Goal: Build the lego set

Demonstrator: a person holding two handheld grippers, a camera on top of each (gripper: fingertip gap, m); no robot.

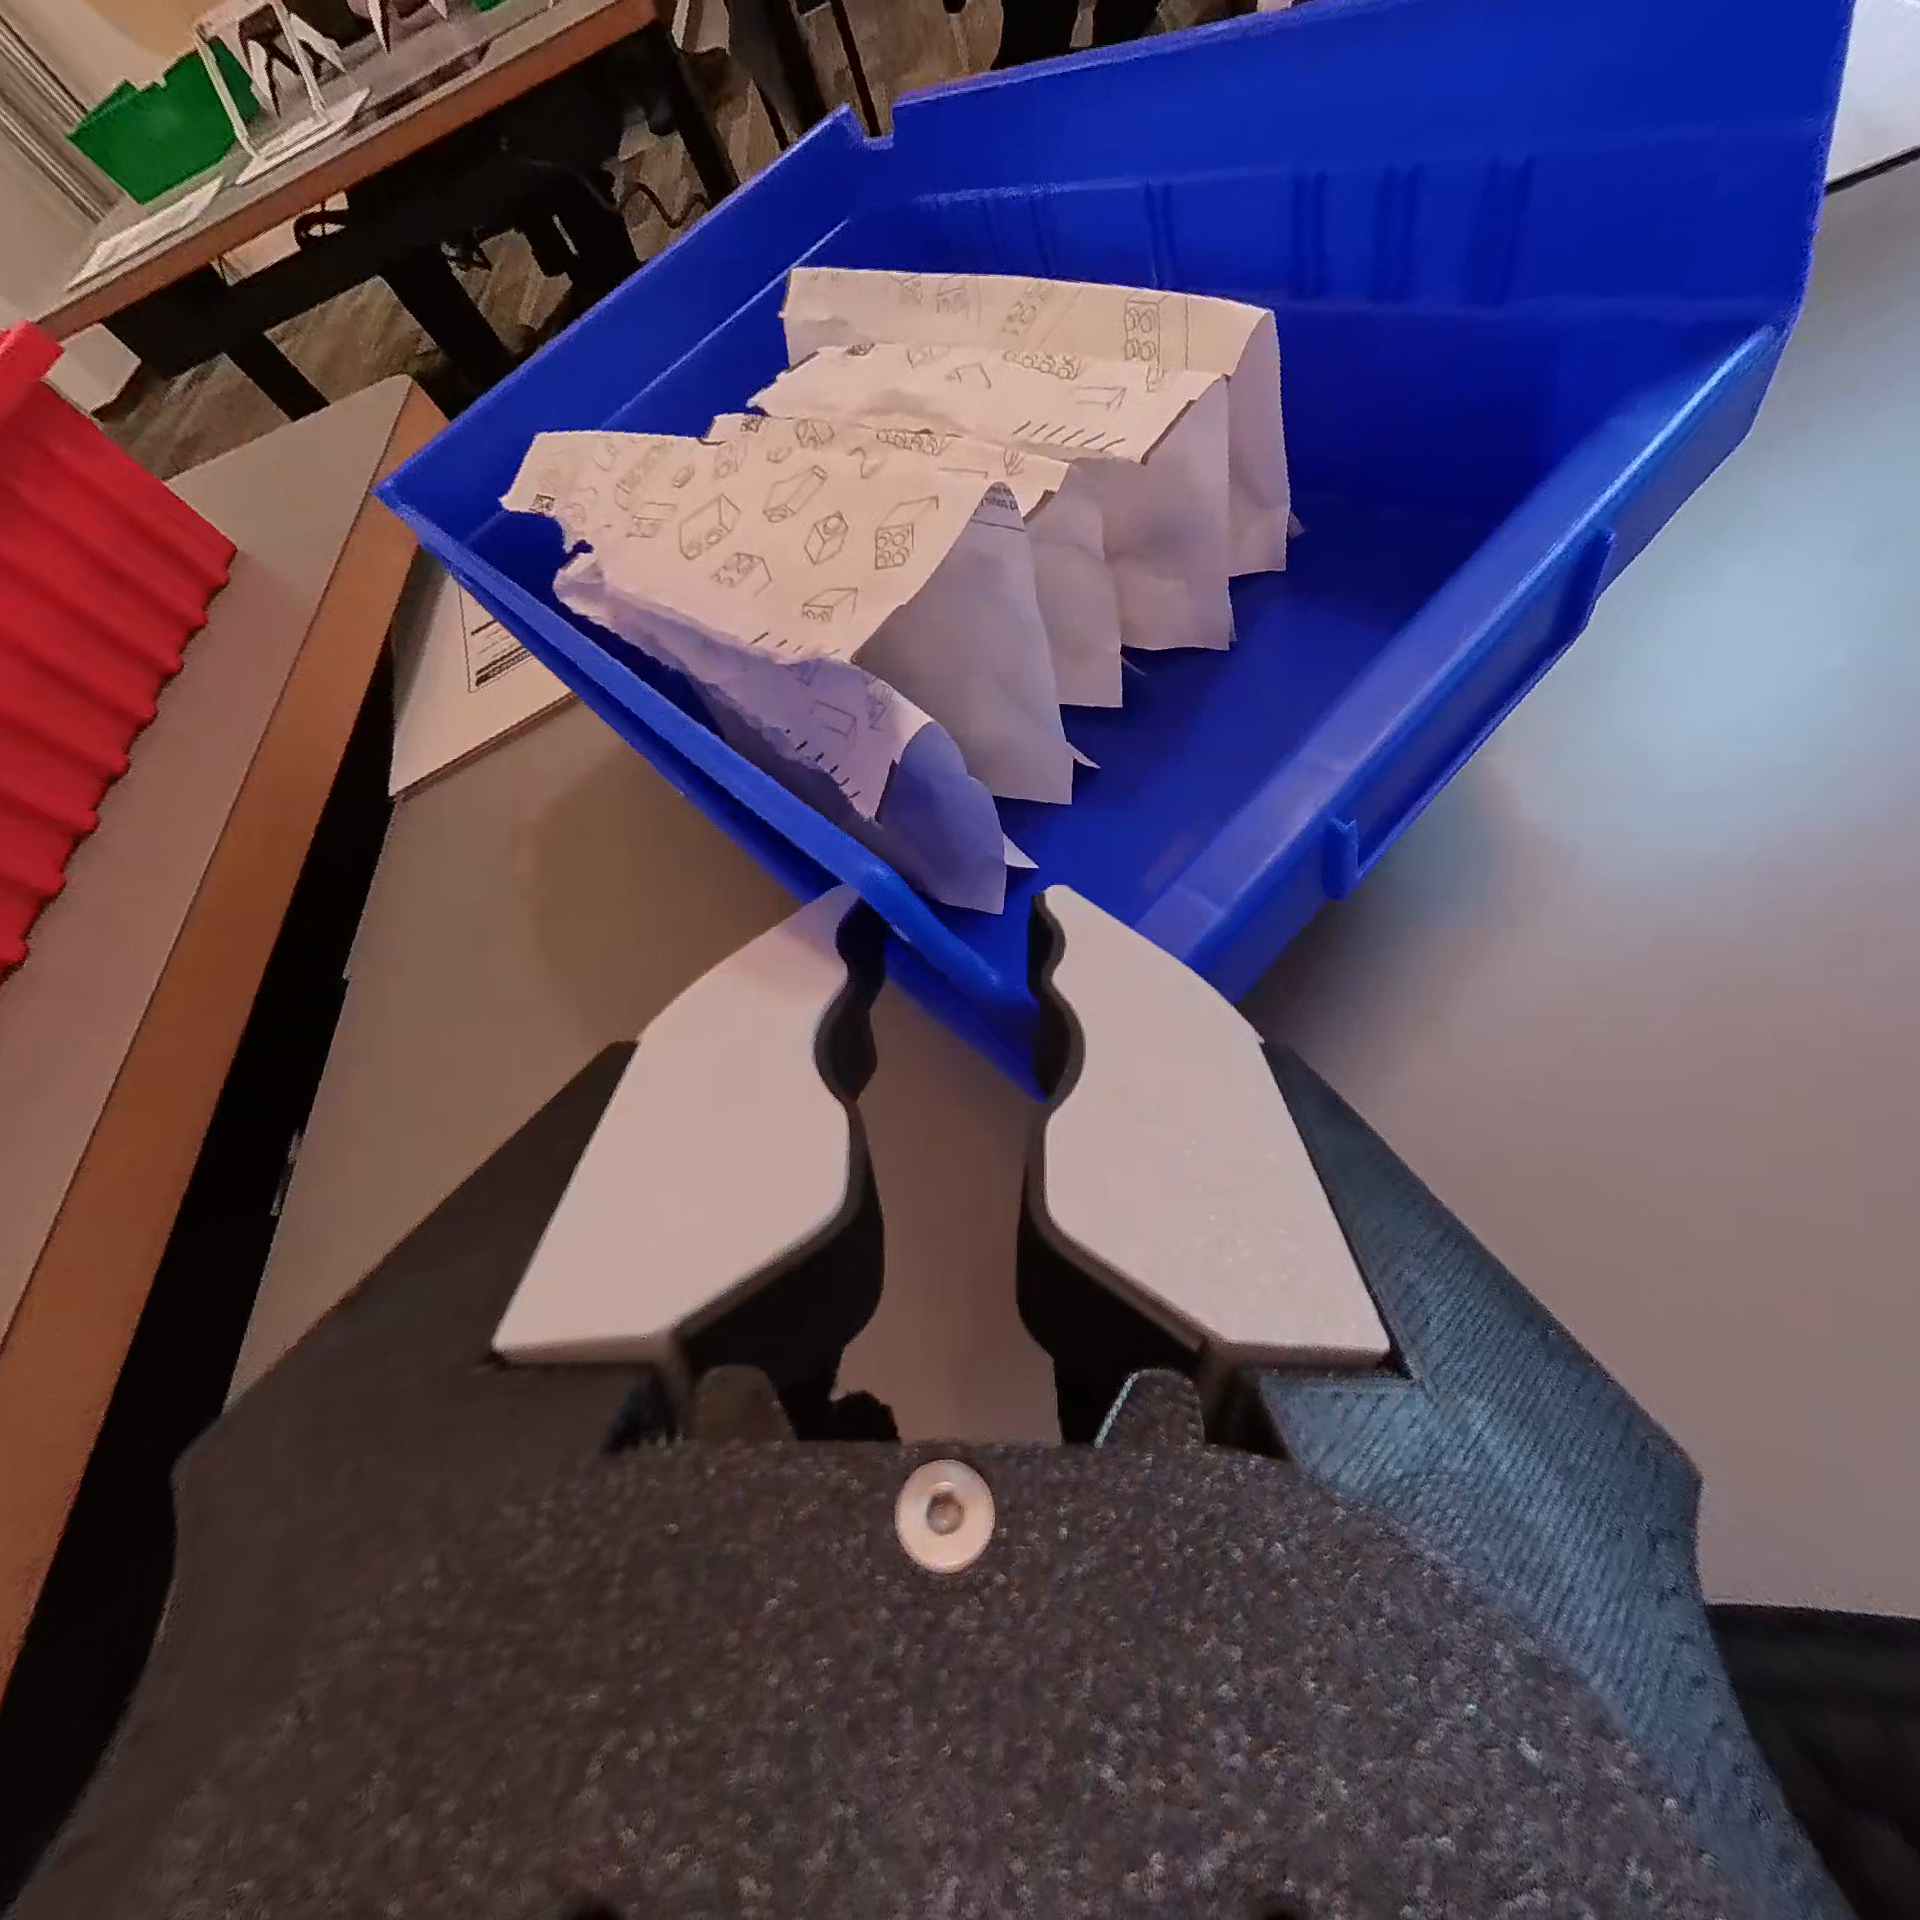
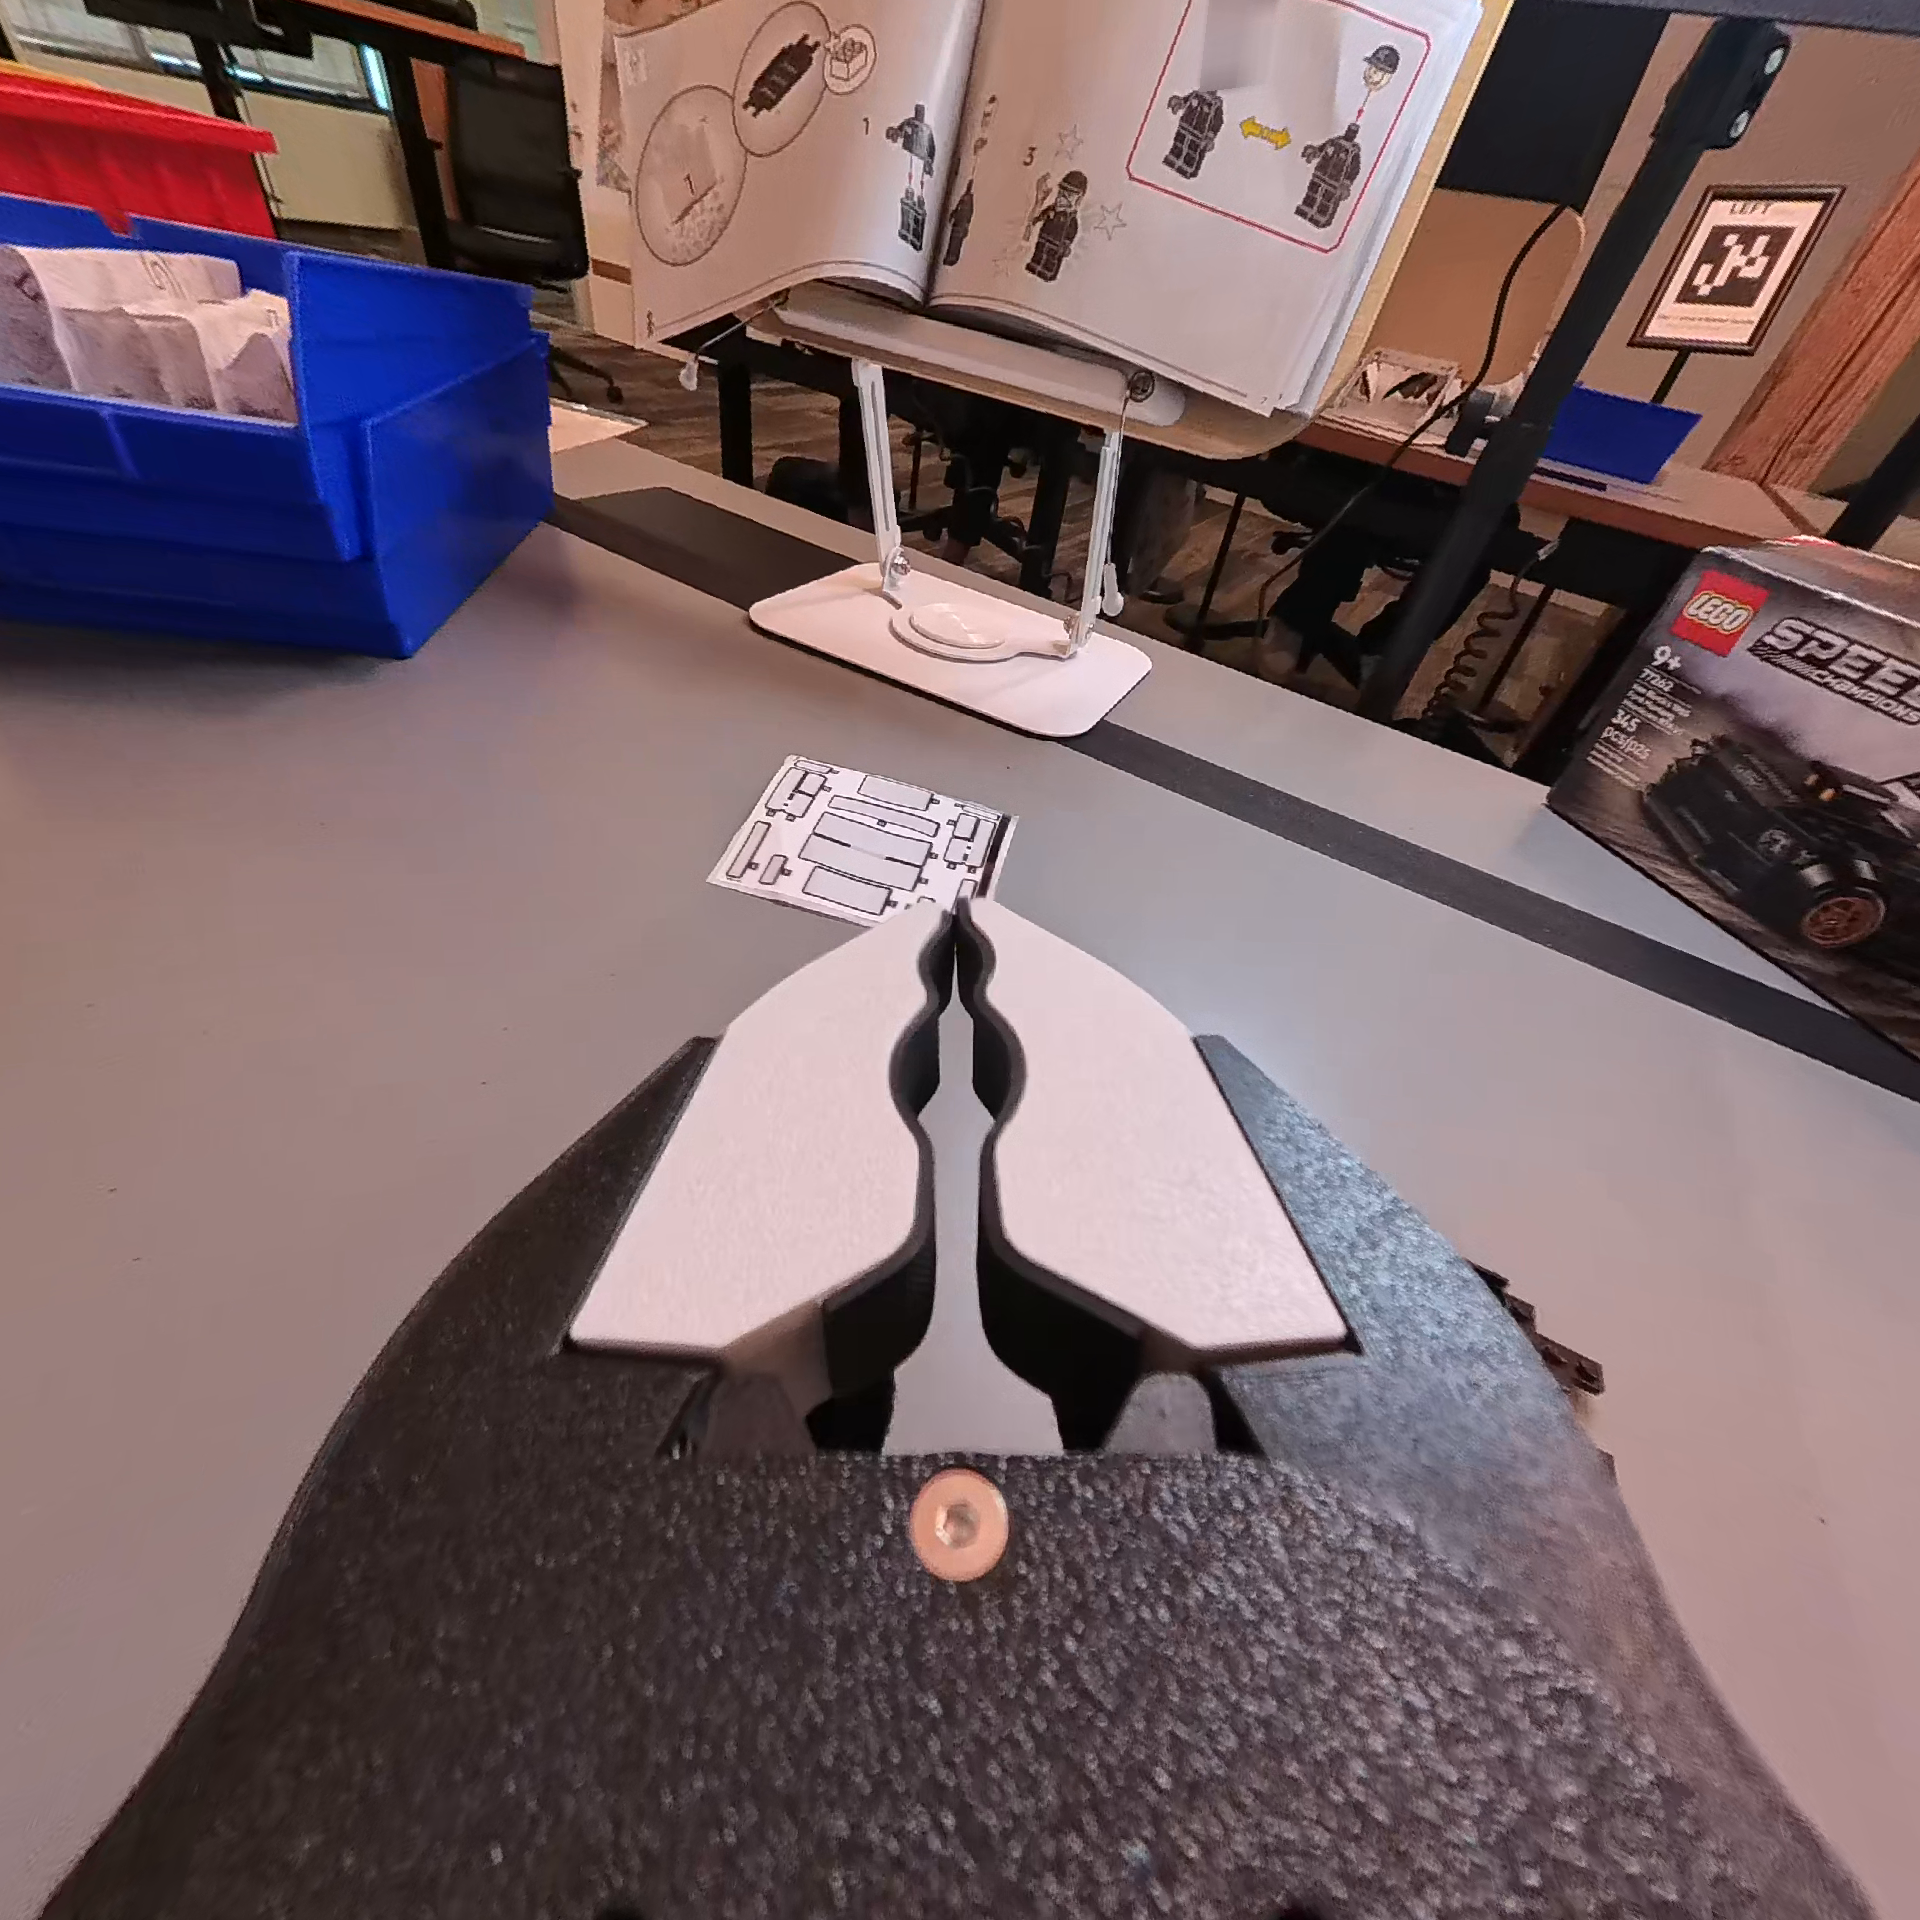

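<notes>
Left gripper [image 1: 940,914]: jaws apart, nothing between the pads; the near corner of the blue bin [image 1: 1351,582] sits in the gap, whether touching I cannot tell. Bin rests on the grey table [image 1: 1662,935], long axis running from 6 toward 1 o'clock in the left wrist view. Inside it, four white paper bags [image 1: 935,520] stand in a row along that same axis, torn tops up, printed with brick outlines. The nearest bag droops over the bin's low front lip toward 6 o'clock. A red bin [image 1: 94,623] shows at 9 o'clock.

Right gripper [image 2: 956,912]: tips pressed together, clenched on nothing visible, low over the table. Just beyond the tips, at 12 o'clock, a sticker sheet [image 2: 862,842] lies flat, long axis roughly 10 to 4 o'clock. Farther at 12, a white stand [image 2: 951,655] holds an open manual [image 2: 1039,156], pages facing the camera. The set's box [image 2: 1766,727] sits at 3 o'clock, its front face tilted toward the camera. Blue bin at 10 o'clock in this view, well apart from the sheet.
</notes>
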